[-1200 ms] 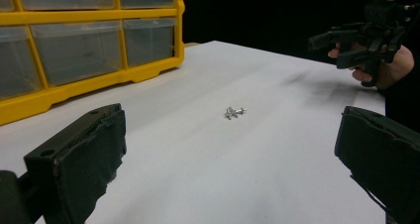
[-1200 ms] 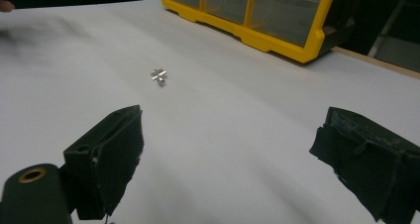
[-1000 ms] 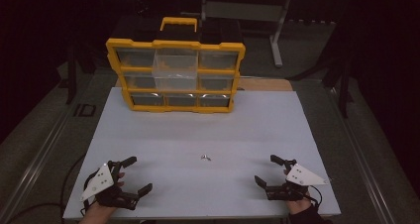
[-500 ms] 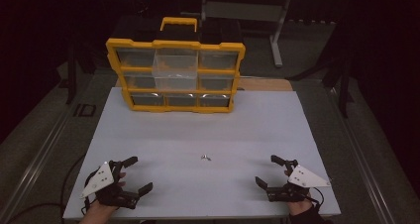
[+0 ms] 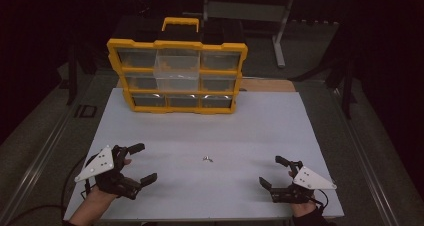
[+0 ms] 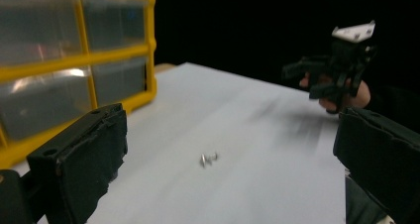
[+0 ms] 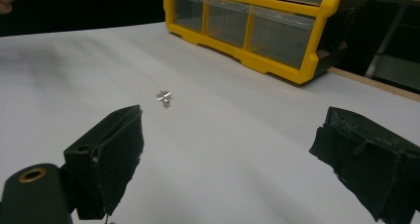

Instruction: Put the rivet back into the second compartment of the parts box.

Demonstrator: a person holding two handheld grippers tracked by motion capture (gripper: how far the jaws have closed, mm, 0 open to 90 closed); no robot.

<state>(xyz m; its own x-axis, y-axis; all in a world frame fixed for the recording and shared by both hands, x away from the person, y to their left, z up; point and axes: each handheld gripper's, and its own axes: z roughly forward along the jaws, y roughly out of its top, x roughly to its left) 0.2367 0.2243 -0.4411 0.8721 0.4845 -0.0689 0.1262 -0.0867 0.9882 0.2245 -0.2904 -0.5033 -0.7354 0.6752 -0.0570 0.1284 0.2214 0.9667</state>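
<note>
Both claws, left gripper (image 5: 141, 163) and right gripper (image 5: 274, 171), sit wide open and empty; next, one likely reaches for the small metal piece (image 5: 207, 159).

A white desk (image 5: 260, 121) is lying under dim light, with a wooden strip (image 5: 267, 85) showing at its far edge, well ahead of each tool. Grey floor (image 5: 45, 131) is flanking the desk on both sides. Beyond it, a grey metal bench frame (image 5: 250, 11) is standing in a dark room.
</note>
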